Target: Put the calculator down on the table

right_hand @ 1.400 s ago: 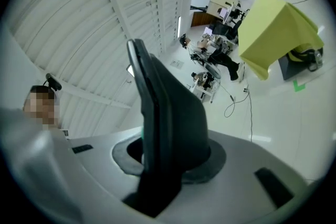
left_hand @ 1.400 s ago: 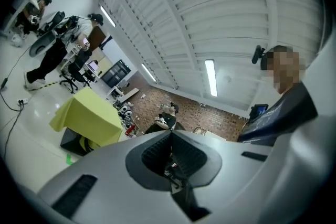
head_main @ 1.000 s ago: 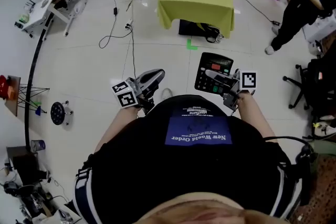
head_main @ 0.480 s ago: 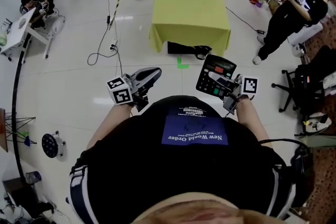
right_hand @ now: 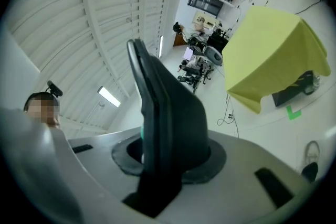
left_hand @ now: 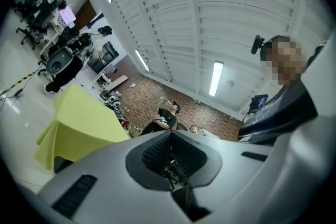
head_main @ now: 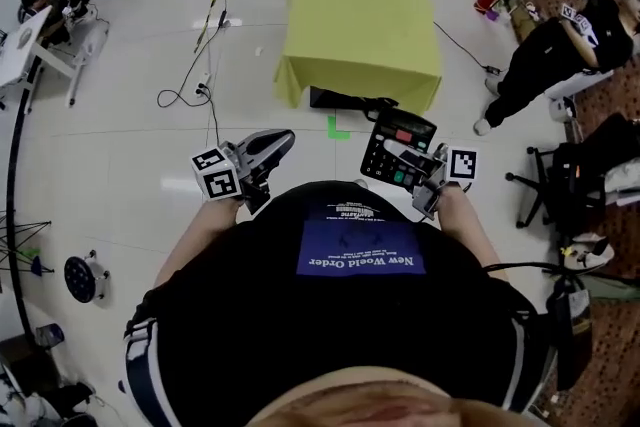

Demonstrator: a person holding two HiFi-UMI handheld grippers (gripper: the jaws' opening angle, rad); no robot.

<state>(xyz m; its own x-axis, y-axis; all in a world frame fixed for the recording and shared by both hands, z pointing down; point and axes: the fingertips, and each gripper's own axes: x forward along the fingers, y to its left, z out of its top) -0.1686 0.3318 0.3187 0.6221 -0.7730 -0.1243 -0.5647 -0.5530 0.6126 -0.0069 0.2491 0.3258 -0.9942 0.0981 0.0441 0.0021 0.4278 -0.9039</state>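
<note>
My right gripper [head_main: 414, 167] clamps the calculator [head_main: 396, 139] by its near end. Its long axis points away from me toward the table [head_main: 360, 25], display end farthest. My left gripper [head_main: 272, 149] is clenched, empty.

Calculator [head_main: 398, 148] – black plastic, matt; table [head_main: 360, 25] cloth-draped, matt, smooth; floor [head_main: 130, 145] – glossy.
</note>
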